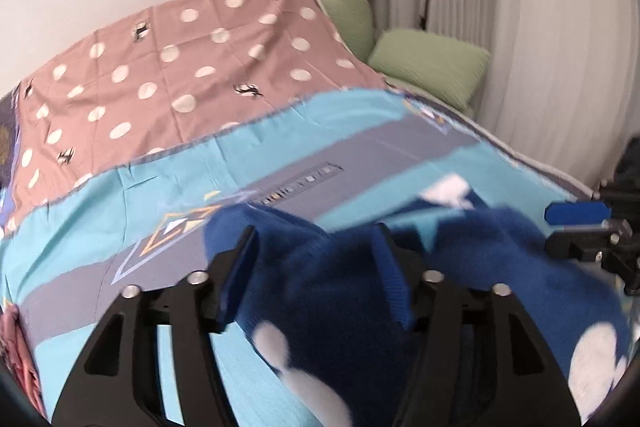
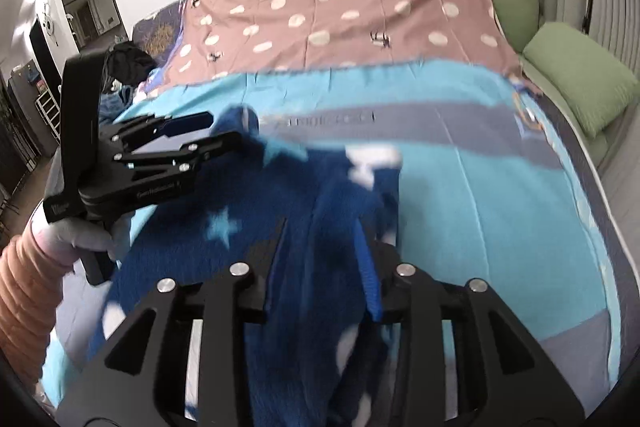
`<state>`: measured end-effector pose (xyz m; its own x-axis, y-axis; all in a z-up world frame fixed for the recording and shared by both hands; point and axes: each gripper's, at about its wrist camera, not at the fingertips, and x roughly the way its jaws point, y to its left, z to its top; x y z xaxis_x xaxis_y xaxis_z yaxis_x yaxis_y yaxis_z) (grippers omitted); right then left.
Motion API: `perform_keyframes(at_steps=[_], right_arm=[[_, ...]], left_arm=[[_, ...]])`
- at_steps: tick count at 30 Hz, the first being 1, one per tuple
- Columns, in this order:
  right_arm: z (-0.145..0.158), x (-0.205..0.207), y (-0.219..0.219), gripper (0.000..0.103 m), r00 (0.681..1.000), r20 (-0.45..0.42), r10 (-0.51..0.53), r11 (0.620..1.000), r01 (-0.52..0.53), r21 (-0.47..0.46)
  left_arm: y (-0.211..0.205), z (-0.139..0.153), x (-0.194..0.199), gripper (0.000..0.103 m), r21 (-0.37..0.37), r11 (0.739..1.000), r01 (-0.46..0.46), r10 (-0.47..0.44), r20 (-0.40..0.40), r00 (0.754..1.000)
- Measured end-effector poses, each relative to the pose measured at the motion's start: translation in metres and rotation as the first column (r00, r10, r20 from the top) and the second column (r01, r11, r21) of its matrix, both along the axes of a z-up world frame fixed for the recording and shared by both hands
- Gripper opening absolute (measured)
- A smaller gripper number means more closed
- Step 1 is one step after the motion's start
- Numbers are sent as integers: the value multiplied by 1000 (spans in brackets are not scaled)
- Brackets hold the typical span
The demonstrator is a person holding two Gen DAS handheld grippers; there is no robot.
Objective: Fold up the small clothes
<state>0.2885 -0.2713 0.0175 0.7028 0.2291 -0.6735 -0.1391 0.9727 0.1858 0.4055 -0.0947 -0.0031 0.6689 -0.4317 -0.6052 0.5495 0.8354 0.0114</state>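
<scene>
A bed [image 2: 500,187] with a turquoise cover fills the room. The blue starred garment [image 2: 248,227] lies bunched at six o'clock. It runs between the jaws of both the left gripper [image 1: 316,251] and the right gripper [image 2: 322,243], which stand apart, probably releasing it to spread.

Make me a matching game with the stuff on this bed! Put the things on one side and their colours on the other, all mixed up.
Things:
1. garment
2. pillow
3. dotted sheet
4. sleeve

Colours:
A. green
B. orange
C. dark blue with pale stars and blotches
D. dusty pink with white spots

Pairs: 1-C, 2-A, 3-D, 4-B
</scene>
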Motion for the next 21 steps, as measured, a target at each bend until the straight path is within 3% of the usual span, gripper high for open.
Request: perform_keyframes(at_steps=[2,3,4,6,7,12,16,21], right_arm=[[-11,17,3,36,999,-51,2,1000,-2,5],[-24,27,6,36,995,-96,-3,1000,2,-15],[-48,37,10,34,990,-140,-6,999,0,-43],[-63,41,10,34,990,-139,-5,999,1,-33],[-60,40,5,34,990,-142,-8,1000,7,-10],[-54,30,6,34,994,-108,-5,1000,2,-23],[-20,-14,7,35,999,3,-46,998,46,-52],[7,-90,22,37,992,85,91,995,-93,19]], left_arm=[[-1,-16,15,72,-2,1000,-18,18,-85,996],[-5,-39,23,78,41,999,-20,26,-145,989],[-6,-54,25,84,55,998,-18,25,-148,989],[3,-63,28,85,-49,998,-42,33,-174,984],[3,-63,28,85,-55,997,-44,34,-178,983],[-6,-43,11,85,41,997,-68,71,-100,992],[3,-10,-31,85,-2,1000,-20,20,2,1000],[17,14,-99,85,-58,991,118,-115,59,992]])
